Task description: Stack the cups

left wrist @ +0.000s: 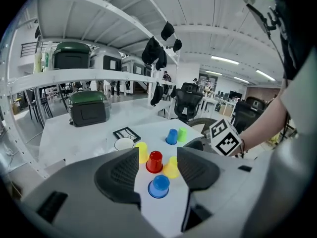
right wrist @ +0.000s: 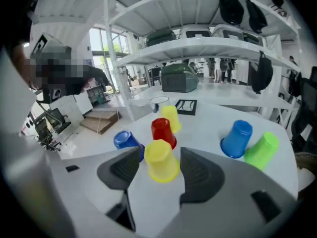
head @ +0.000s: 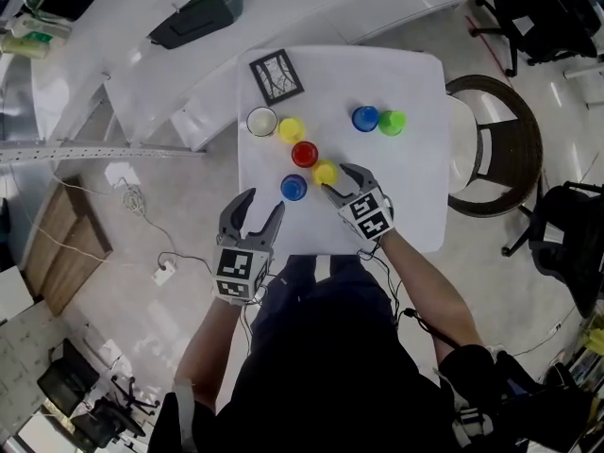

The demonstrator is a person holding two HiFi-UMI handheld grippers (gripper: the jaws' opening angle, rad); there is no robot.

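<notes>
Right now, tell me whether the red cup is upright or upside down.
Upside down: the red cup rests on its wide rim, closed narrow base on top.

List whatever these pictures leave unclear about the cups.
- The near yellow cup is partly covered by the right tool in the head view; pad contact is uncertain in the right gripper view.
- The white cup is too small in every view to see inside.
- The framed card has a pattern too small to read.
- The red cup has its base hidden behind the near yellow cup in the right gripper view.
</notes>
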